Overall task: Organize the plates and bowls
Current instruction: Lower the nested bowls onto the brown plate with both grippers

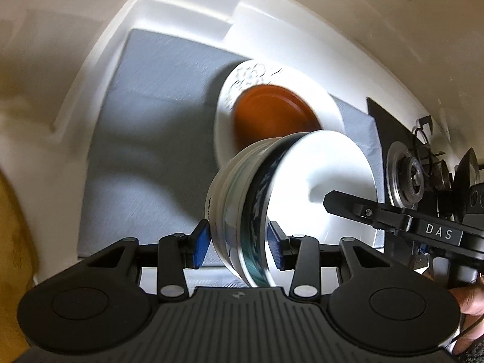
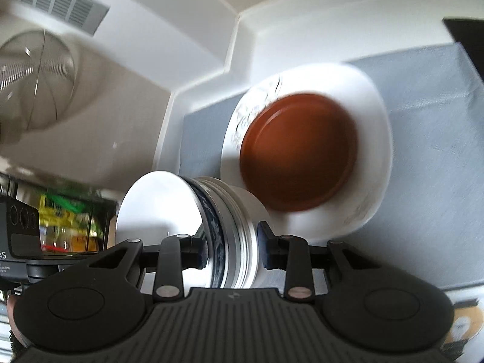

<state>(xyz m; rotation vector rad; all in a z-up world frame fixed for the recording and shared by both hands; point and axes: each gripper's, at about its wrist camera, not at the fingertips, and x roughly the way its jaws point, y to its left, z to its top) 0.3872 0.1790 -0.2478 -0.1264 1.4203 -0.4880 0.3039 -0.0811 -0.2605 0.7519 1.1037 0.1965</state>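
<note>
A stack of nested white bowls with a blue-patterned rim is held on its side between both grippers. My left gripper is shut on the stack's rims from one side. My right gripper is shut on the same stack from the other side; it also shows in the left wrist view. Beyond the stack, a brown plate lies on a white patterned plate on a grey mat. Both show in the right wrist view, brown plate on white plate.
The grey mat covers a white counter in a corner of white walls. A gas stove burner lies to the right of the mat. A wire-mesh cover and a vent are at the left.
</note>
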